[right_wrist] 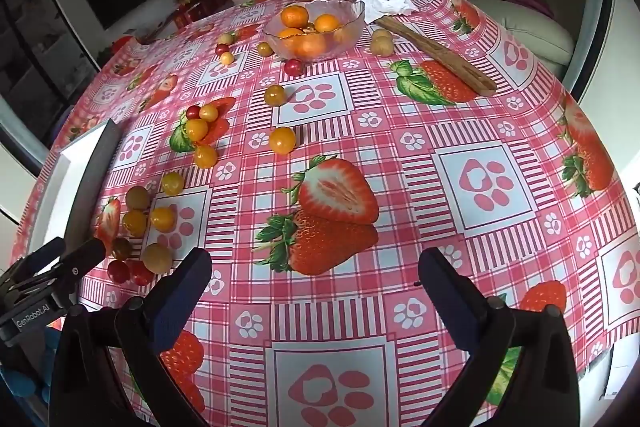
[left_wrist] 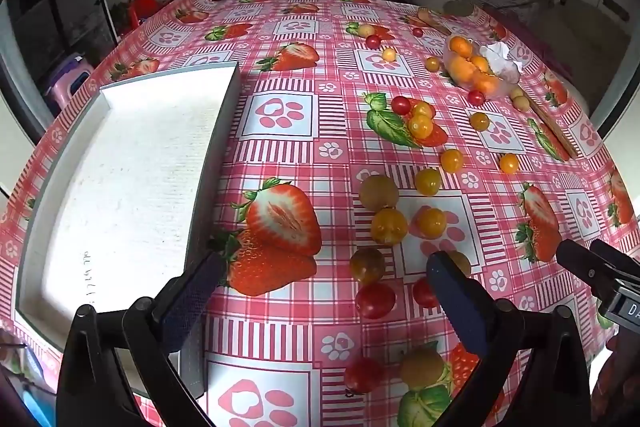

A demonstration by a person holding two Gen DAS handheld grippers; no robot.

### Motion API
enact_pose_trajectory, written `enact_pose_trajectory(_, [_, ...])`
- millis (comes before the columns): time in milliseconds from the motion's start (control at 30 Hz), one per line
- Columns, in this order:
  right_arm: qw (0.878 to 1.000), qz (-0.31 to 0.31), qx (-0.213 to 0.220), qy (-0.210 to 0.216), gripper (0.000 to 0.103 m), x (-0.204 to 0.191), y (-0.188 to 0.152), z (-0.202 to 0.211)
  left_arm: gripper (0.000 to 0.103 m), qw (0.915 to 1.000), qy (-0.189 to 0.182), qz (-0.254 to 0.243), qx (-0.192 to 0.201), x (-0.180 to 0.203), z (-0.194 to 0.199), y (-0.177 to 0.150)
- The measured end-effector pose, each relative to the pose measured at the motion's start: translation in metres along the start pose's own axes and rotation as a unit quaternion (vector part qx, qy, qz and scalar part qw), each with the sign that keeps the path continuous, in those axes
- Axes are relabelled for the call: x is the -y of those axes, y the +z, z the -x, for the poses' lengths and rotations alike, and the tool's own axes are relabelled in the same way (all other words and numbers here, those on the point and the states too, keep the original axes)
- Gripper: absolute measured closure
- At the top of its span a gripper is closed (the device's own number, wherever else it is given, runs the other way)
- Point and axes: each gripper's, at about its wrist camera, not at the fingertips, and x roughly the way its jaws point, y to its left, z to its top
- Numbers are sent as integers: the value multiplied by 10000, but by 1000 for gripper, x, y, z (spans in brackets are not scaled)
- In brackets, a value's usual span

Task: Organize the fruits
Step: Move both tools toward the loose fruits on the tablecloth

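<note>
Several small red, yellow and orange cherry tomatoes lie scattered on the strawberry-print tablecloth, a close cluster (left_wrist: 388, 225) in the left wrist view and the same cluster (right_wrist: 150, 223) at left in the right wrist view. A white tray (left_wrist: 132, 179) sits at left, empty; its edge shows in the right wrist view (right_wrist: 94, 179). A glass bowl of oranges (right_wrist: 314, 29) stands at the far side, also in the left wrist view (left_wrist: 476, 69). My left gripper (left_wrist: 326, 291) is open and empty above the cloth beside the tray. My right gripper (right_wrist: 314, 287) is open and empty over bare cloth.
A wooden spatula (right_wrist: 436, 57) and a crumpled white tissue (right_wrist: 384, 5) lie by the bowl. Two pale round fruits (right_wrist: 381, 43) sit beside the bowl. The right gripper's side shows at the left wrist view's right edge (left_wrist: 600, 271). The table edge curves off at right.
</note>
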Motion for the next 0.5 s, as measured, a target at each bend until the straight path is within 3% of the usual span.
enact_pose_trajectory(500, [9998,-117,-116,131,0,9,0,-12,0,9994,318,-166,1,4,-4,5])
